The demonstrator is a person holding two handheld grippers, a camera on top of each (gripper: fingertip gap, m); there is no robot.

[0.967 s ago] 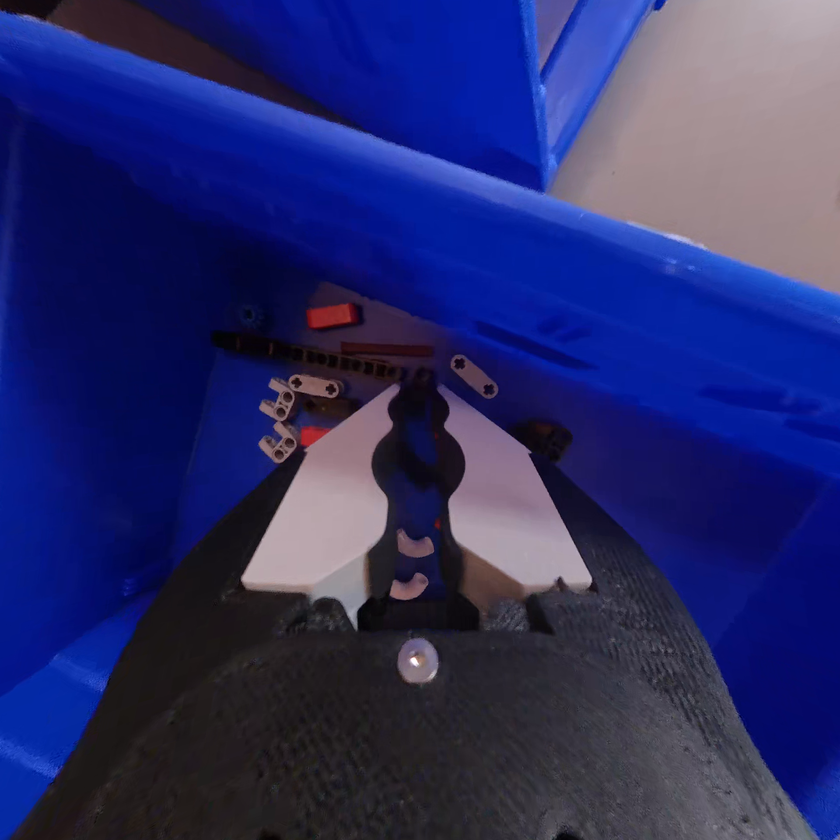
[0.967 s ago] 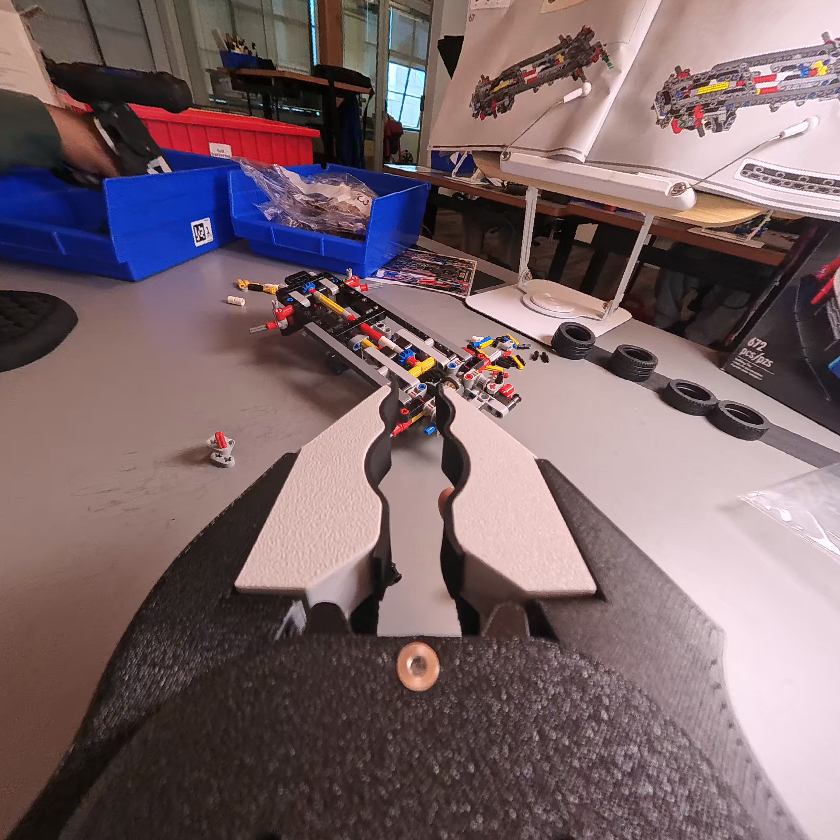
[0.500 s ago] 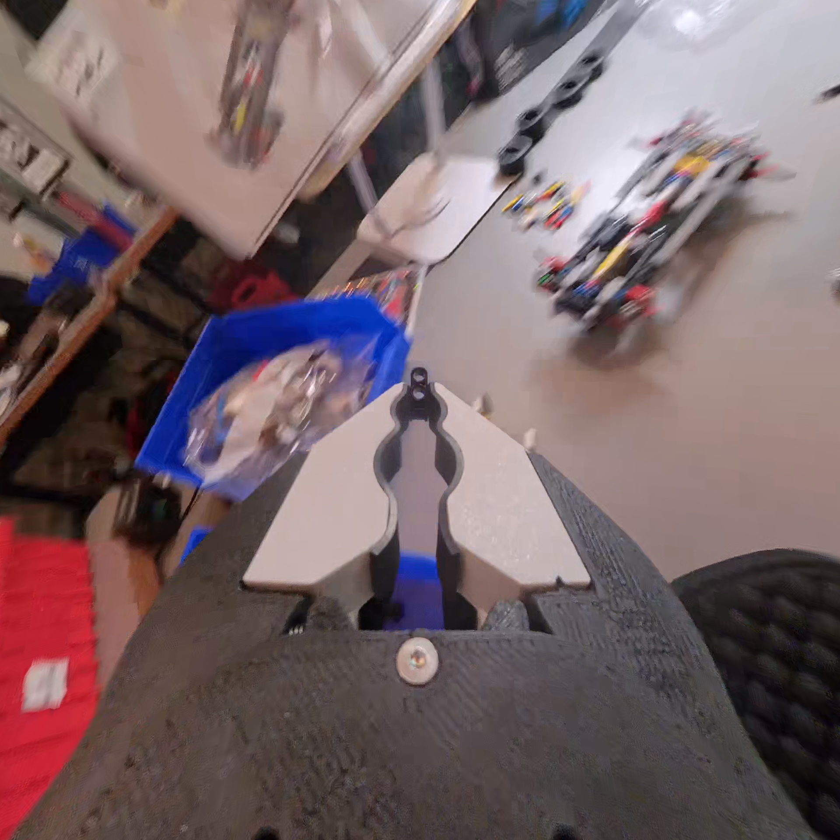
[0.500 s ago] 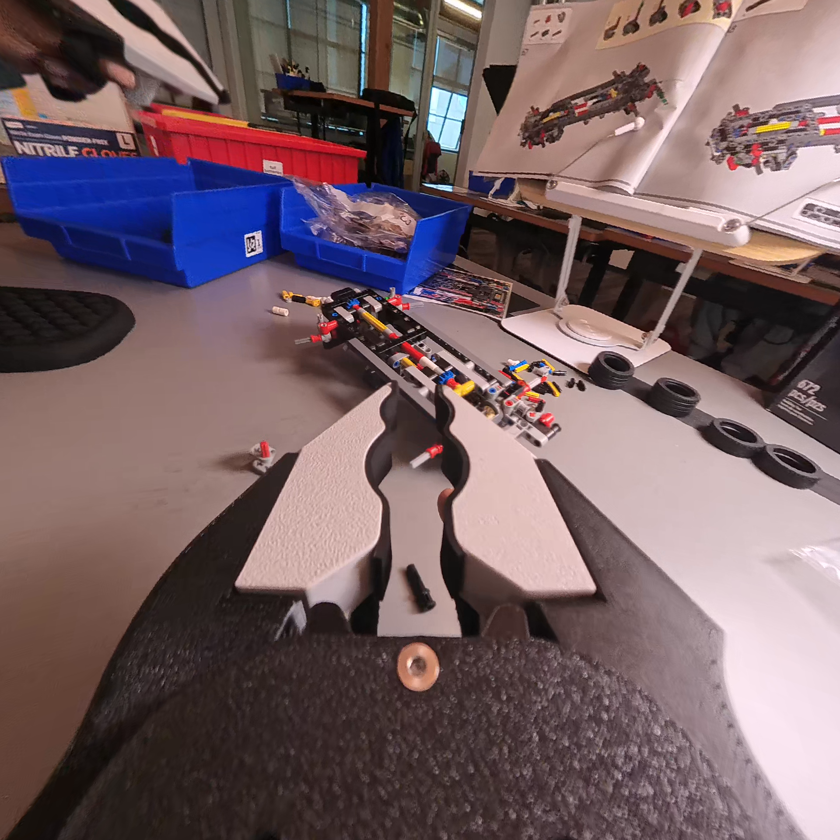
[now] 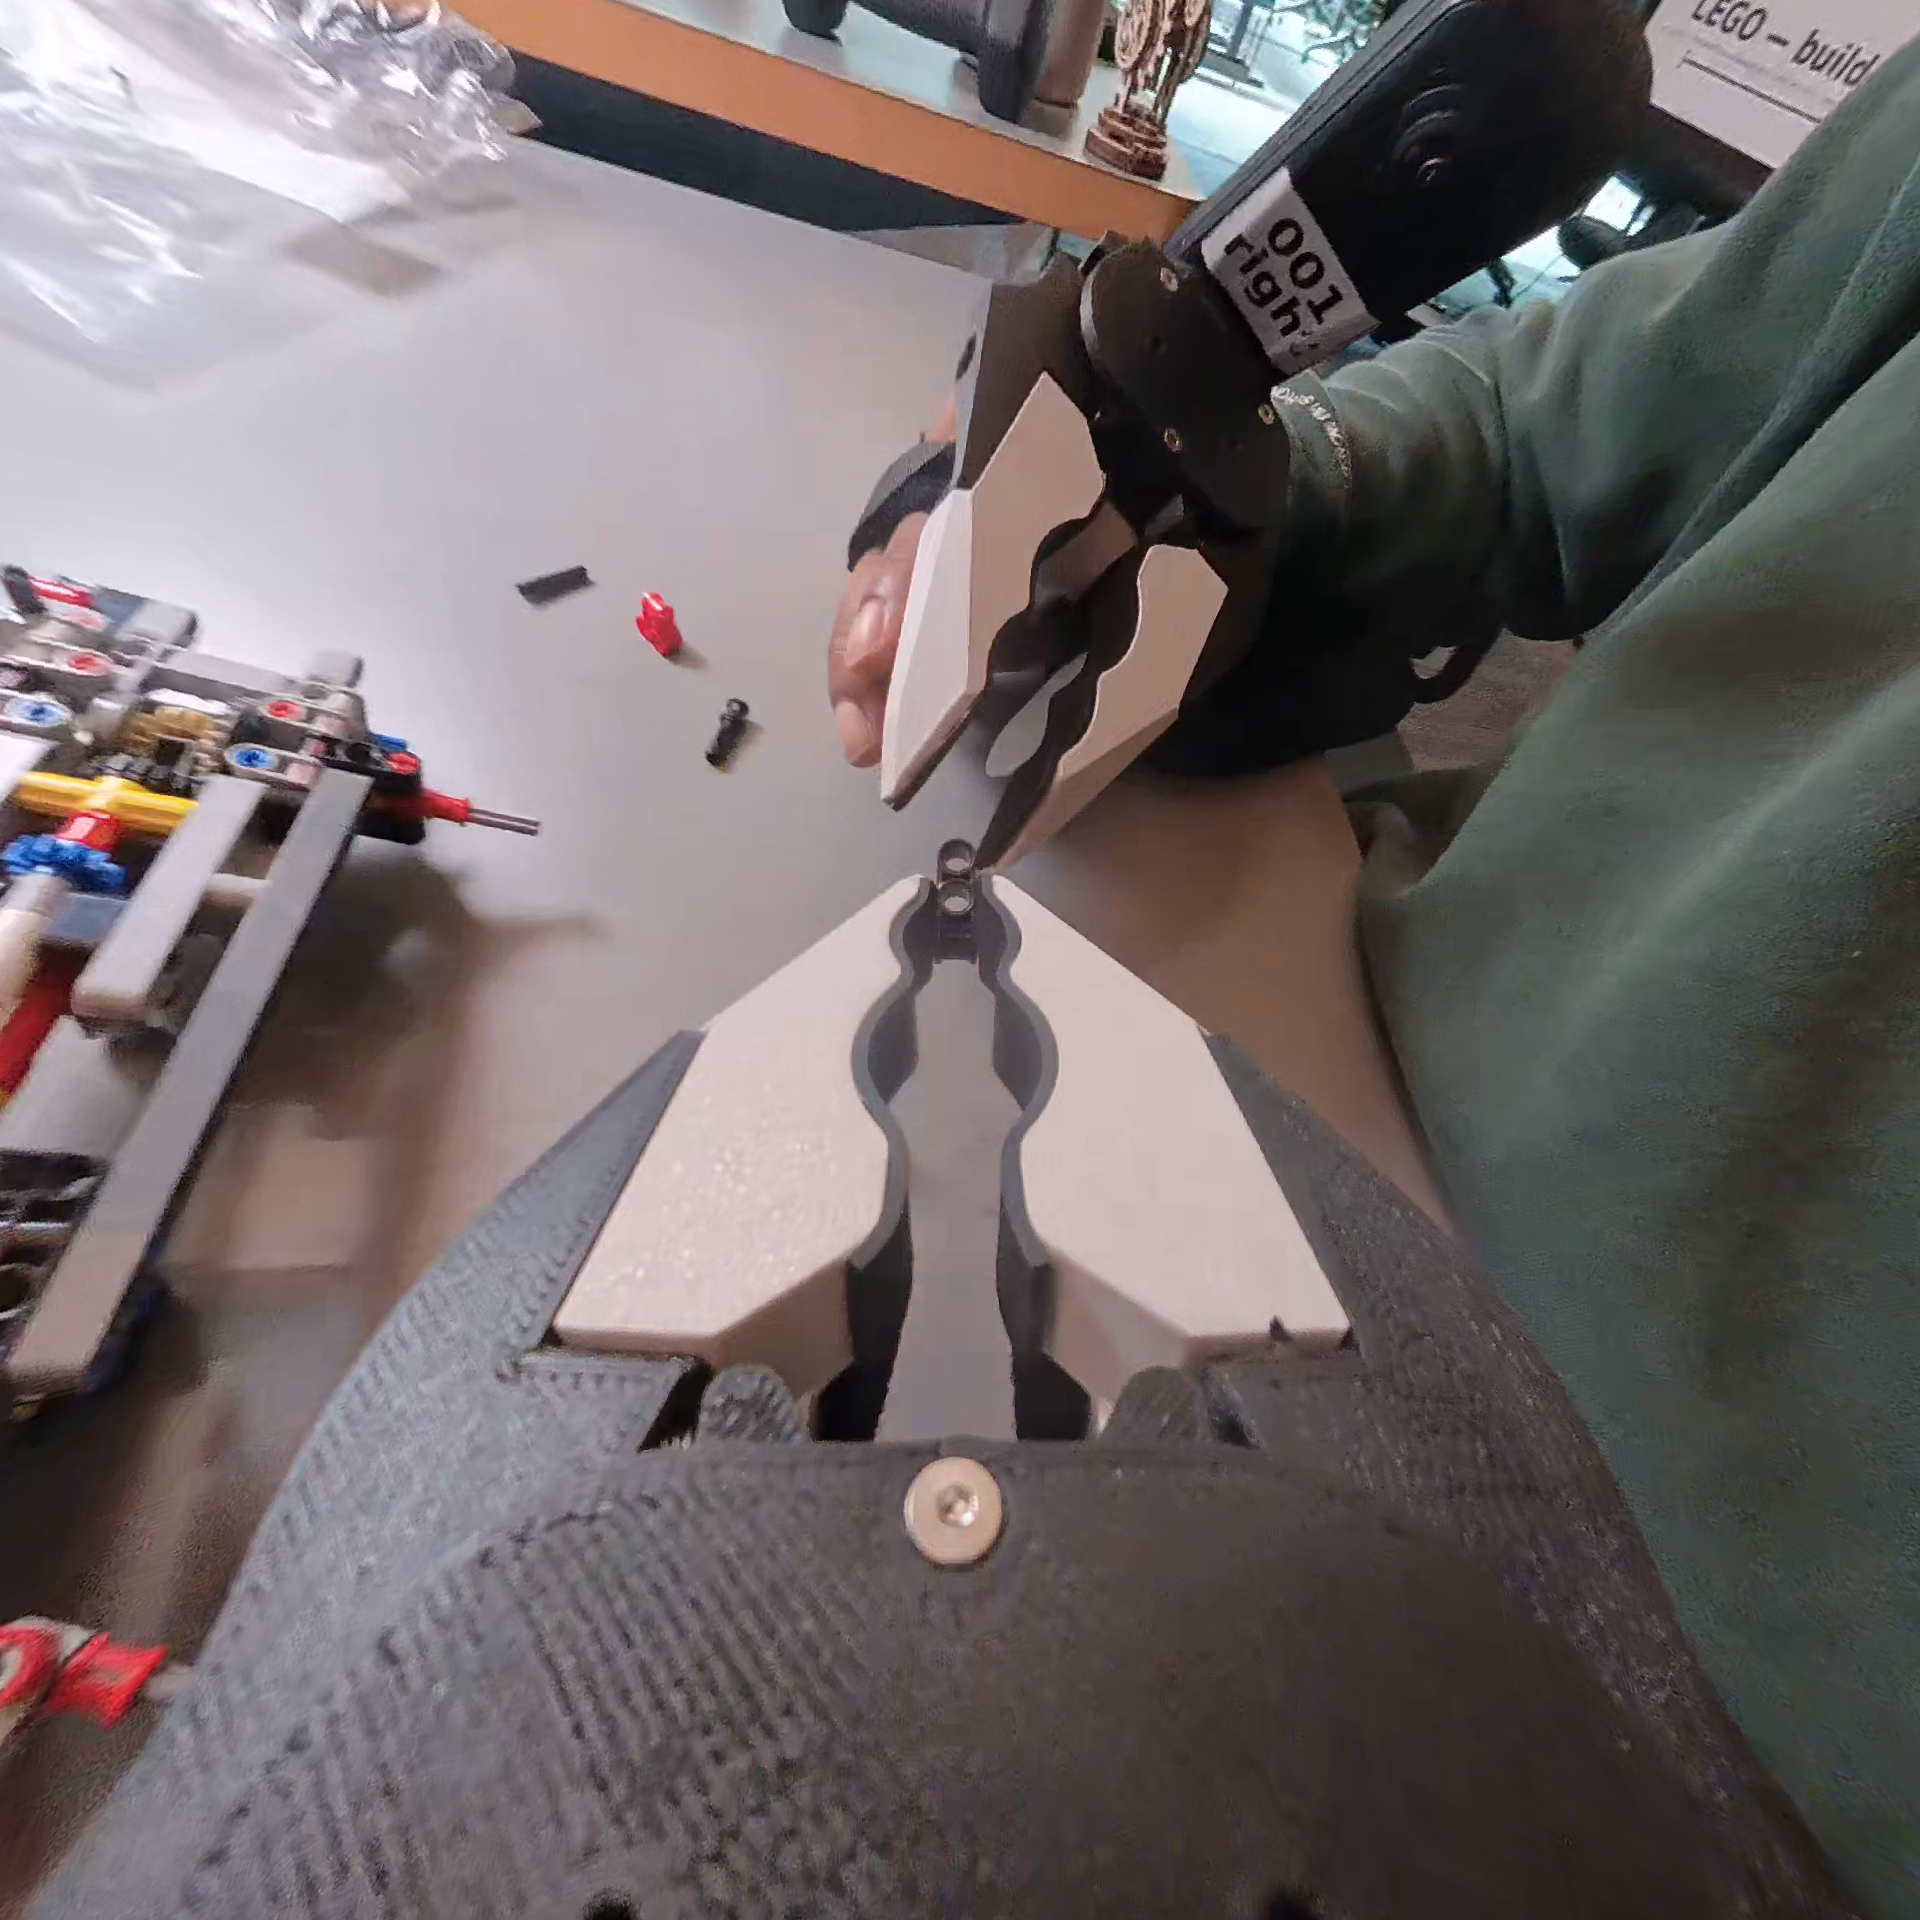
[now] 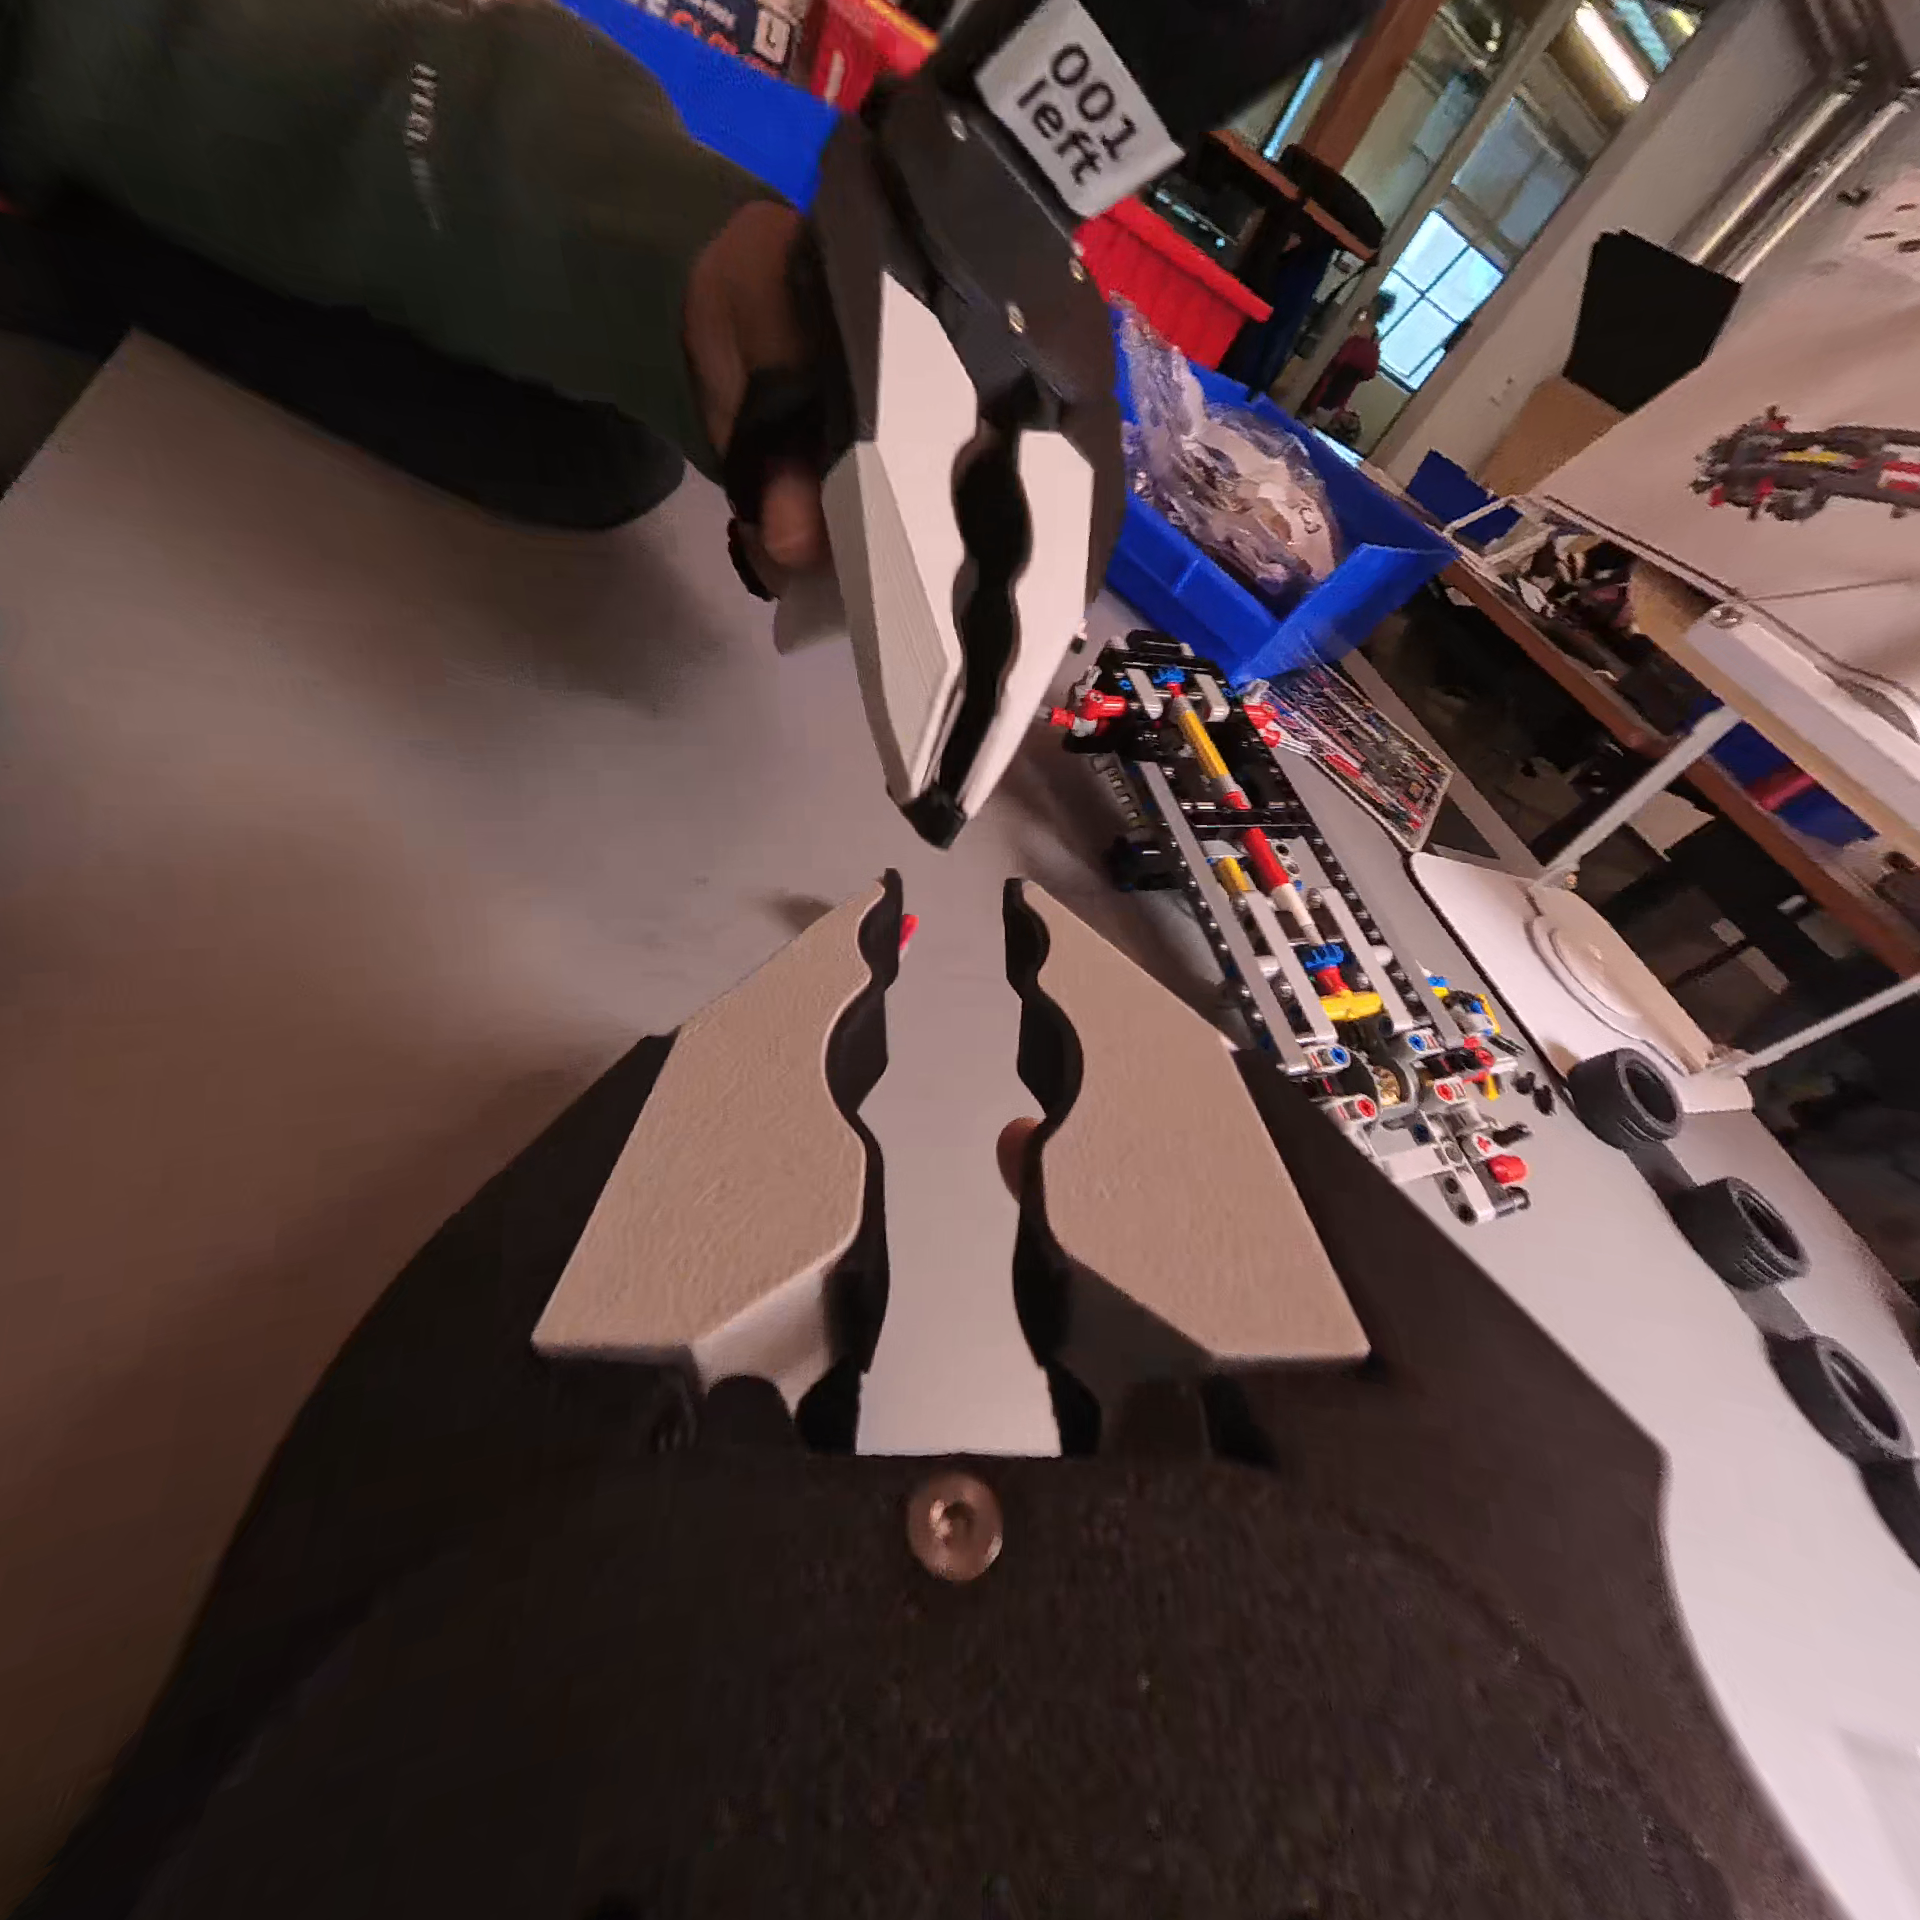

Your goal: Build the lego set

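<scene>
Left claw [image 5: 957,902] clamps black lego piece [image 5: 955,876]; right claw [image 6: 951,902] gapes apart

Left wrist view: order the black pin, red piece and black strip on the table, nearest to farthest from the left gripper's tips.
From the left gripper:
1. Black pin, ahead left.
2. Red piece, just beyond it.
3. Black strip, farthest, further left.

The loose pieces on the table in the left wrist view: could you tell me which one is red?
The small knobbly piece is the red one. It lies between the flat black piece and the black pin, which are both black.
</scene>
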